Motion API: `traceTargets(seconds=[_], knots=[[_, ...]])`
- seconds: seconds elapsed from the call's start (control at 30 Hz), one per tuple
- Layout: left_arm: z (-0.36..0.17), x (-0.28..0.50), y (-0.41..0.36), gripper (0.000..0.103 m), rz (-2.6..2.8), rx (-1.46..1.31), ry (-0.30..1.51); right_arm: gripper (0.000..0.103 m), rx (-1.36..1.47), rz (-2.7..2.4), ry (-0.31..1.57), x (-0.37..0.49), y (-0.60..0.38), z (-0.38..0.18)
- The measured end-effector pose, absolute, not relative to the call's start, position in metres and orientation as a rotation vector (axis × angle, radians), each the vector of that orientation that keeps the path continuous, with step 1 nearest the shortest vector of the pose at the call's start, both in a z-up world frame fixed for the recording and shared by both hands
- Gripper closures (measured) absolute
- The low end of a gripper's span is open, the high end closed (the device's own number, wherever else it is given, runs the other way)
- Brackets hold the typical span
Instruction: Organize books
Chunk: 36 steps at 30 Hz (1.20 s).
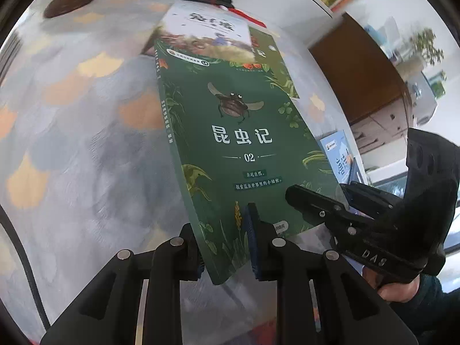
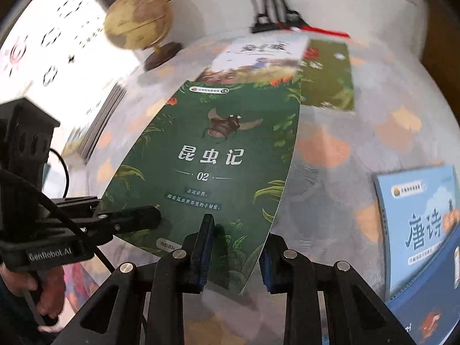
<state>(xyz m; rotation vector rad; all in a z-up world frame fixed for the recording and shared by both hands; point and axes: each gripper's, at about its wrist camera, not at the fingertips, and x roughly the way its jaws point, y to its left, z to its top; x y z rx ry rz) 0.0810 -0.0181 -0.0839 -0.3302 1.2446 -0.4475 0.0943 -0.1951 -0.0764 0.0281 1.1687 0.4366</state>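
Left wrist view shows my left gripper (image 1: 227, 247) pinching the near edge of the green book (image 1: 230, 132), spine side, while my right gripper (image 1: 313, 201) clamps the same edge further along — the book is lifted and tilted above the patterned tablecloth (image 1: 86, 143). From the right wrist I see the right gripper (image 2: 235, 256) with its pads on either side of the book's (image 2: 207, 155) near corner, pressed onto it, a blue book (image 2: 422, 230) lying on the cloth to the right, another green book (image 2: 330, 80) and a pale-covered one (image 2: 258, 54) beyond, and a globe (image 2: 138, 20) at the back.
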Motion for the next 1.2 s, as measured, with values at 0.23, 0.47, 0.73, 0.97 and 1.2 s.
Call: traceTargets(seconds=[0.23, 0.47, 0.73, 0.97, 1.2], knots=[[-0.073, 0.069, 0.023, 0.083, -0.413, -0.283, 1.202, 0.076, -0.124, 0.497, 1.125, 0.078, -0.138, -0.066], [-0.061, 0.067, 0.069, 0.083, -0.406, -0.323, 1.157, 0.075, -0.108, 0.537, 1.119, 0.069, -0.095, -0.061], [-0.036, 0.074, 0.116, 0.083, -0.436, -0.332, 1.091, 0.074, -0.076, 0.538, 1.056, 0.070, -0.055, -0.032], [-0.016, 0.076, 0.163, 0.083, -0.444, -0.374, 1.019, 0.074, -0.118, 0.540, 0.997, 0.075, -0.010, -0.008], [0.012, 0.073, 0.226, 0.083, -0.375, -0.385, 0.918, 0.073, -0.122, 0.602, 0.937, 0.082, 0.048, 0.015]])
